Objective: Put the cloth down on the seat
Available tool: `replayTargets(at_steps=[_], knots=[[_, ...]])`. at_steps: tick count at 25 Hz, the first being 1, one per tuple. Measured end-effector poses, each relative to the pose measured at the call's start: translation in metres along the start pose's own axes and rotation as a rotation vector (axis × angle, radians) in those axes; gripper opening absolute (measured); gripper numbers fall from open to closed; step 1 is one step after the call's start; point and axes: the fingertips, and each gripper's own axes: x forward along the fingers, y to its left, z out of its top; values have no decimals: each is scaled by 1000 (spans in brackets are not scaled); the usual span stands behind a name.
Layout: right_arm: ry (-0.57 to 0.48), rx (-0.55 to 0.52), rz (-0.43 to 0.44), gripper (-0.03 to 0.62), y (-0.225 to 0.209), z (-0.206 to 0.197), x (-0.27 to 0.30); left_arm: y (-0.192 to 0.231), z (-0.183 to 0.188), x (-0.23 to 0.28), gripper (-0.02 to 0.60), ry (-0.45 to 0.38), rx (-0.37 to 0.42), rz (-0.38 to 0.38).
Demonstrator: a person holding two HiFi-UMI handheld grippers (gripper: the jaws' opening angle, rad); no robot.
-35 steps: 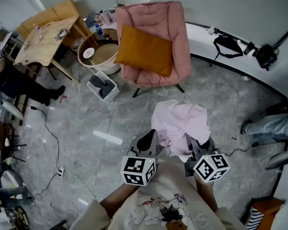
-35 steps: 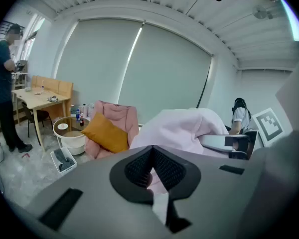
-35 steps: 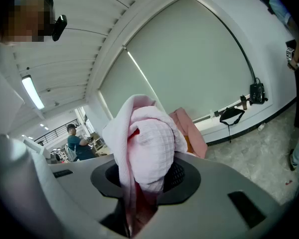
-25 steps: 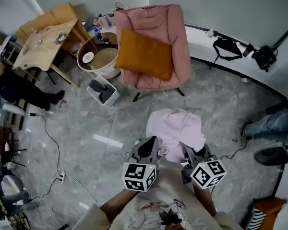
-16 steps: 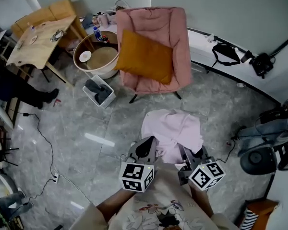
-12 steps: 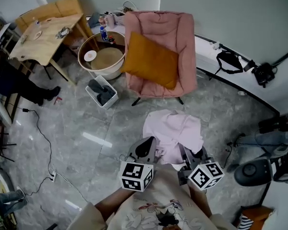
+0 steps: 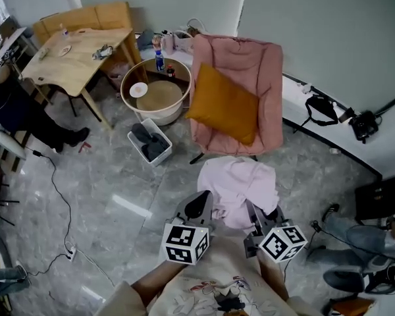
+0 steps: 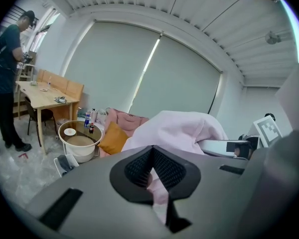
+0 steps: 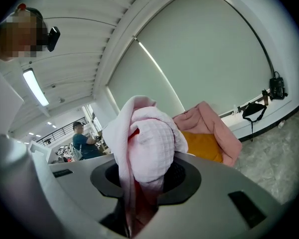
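The pink cloth [image 7: 240,180] is held up between both tools, bunched and draped over their tips (none of it rests on the seat). The left tool [image 7: 197,206] is clenched on a fold of it, the fabric being pinched between its closed jaws. The right tool [image 7: 268,214] is likewise clamped on a thick quilted wad. The cloth is seen above the grey floor [image 7: 105,176], just short of the front edge of the pink armchair [image 7: 250,58], on whose seat an orange cushion [image 7: 225,104] is propped.
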Motion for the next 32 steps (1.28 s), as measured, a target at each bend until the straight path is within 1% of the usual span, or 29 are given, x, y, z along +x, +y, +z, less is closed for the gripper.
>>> replayTargets(at_steps=[3, 7, 14, 19, 28, 32], knots=[[4, -12, -7, 143, 9, 1, 9, 13, 2, -3, 3, 0, -22, -2], [25, -19, -22, 143, 9, 0, 10, 16, -3, 0, 3, 14, -44, -13], [46, 10, -55, 143, -2, -4, 24, 26, -12, 11, 3, 53, -62, -21], [56, 34, -61, 143, -13, 2, 46, 39, -3, 29, 3, 70, -63, -9], [60, 59, -70, 142, -49, 34, 97, 58, 20, 94, 3, 111, -64, -2], [54, 56, -42, 142, -73, 58, 122, 53, 47, 137, 3, 99, -25, -12]])
